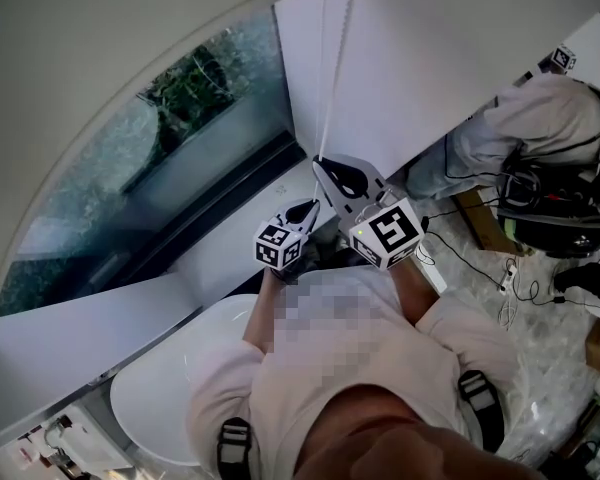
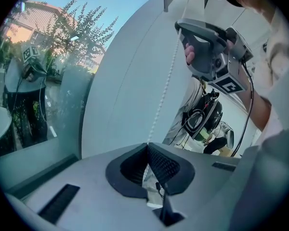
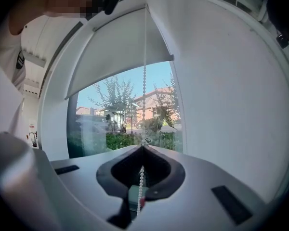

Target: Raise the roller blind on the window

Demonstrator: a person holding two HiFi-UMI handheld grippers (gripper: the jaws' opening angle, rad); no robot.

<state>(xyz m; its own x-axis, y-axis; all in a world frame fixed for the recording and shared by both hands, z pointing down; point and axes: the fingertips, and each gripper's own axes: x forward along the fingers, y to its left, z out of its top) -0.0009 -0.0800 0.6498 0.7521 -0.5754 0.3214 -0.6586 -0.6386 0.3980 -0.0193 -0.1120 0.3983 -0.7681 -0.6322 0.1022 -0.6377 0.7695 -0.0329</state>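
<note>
By the window (image 3: 120, 114), pinching the bead chain (image 3: 144, 81) tight in the left hand-held gripper (image 2: 148, 146) and, at 12 o'clock above it, the right hand-held gripper (image 3: 143, 146), ready to pull the roller blind (image 3: 120, 47) up.

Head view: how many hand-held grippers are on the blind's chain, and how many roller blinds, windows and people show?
Hand-held grippers on the bead chain: 2 (left hand-held gripper, right hand-held gripper)
Roller blind: 1
Window: 1
People: 2 (camera wearer, second person)
Total: 6
</note>
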